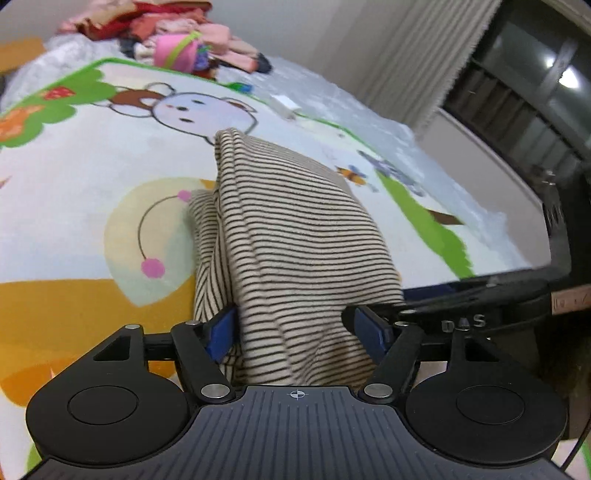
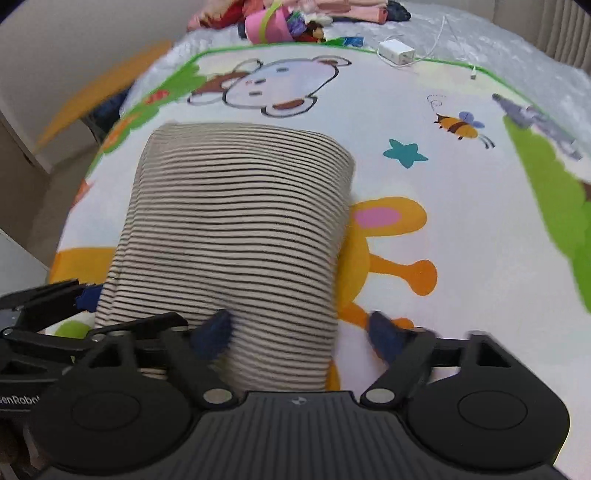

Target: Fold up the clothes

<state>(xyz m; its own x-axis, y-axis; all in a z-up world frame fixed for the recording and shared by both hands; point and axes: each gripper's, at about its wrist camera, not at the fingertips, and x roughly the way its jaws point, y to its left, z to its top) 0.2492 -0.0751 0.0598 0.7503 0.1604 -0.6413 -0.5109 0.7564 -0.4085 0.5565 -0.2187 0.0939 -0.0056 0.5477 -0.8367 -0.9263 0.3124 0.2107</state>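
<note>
Honestly looks soft, light and floppy, that striped top (image 2: 236,236) folded on the cartoon blanket (image 2: 461,229), so best pinched at a near corner (both left tool (image 1: 295,328) and right tool (image 2: 299,336) spread apart, gripping nothing).

It was a bedroom in a home: a bed (image 2: 517,55) covered by a cartoon blanket (image 2: 480,221), a clothes pile (image 1: 166,33) and toys (image 2: 273,26) at its far end, a curtain (image 1: 424,55) beside a dark window (image 1: 535,74).
</note>
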